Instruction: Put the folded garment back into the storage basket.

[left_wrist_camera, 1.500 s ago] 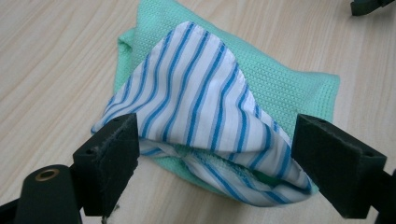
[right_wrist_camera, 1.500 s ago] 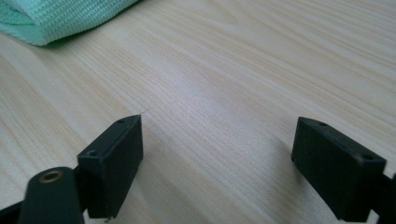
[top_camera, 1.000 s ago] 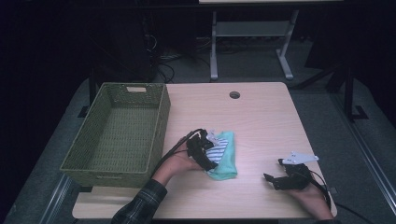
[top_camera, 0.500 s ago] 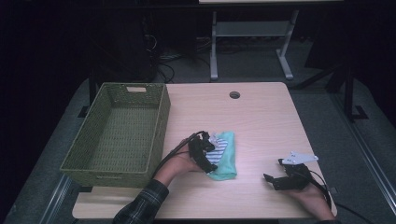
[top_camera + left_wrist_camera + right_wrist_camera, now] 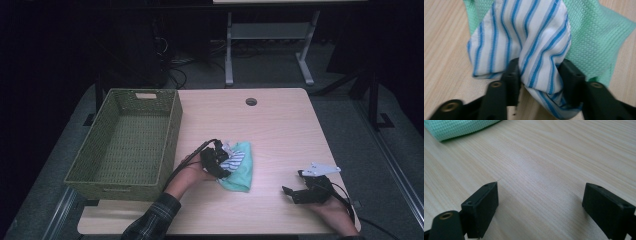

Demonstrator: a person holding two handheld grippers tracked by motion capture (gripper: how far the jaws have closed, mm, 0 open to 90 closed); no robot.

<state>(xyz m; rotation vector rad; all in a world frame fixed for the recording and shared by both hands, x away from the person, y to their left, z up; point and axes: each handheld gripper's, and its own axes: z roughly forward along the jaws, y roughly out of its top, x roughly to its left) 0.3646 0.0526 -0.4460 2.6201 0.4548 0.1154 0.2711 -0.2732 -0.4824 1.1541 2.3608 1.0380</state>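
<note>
A white cloth with blue stripes lies bunched on top of a mint green mesh cloth near the middle of the wooden table. My left gripper is shut on a fold of the striped cloth, which bulges between its two black jaws. From above, the left gripper sits at the left edge of the striped cloth and the green cloth. My right gripper rests low over bare wood at the front right, open, with nothing between its jaws.
A green woven basket stands at the table's left side, close to my left hand. A round cable hole is at the back of the table. A corner of the green cloth lies beyond the right gripper.
My left gripper has closed in on the striped cloth and bunched it up slightly. The right gripper has stayed in place.
</note>
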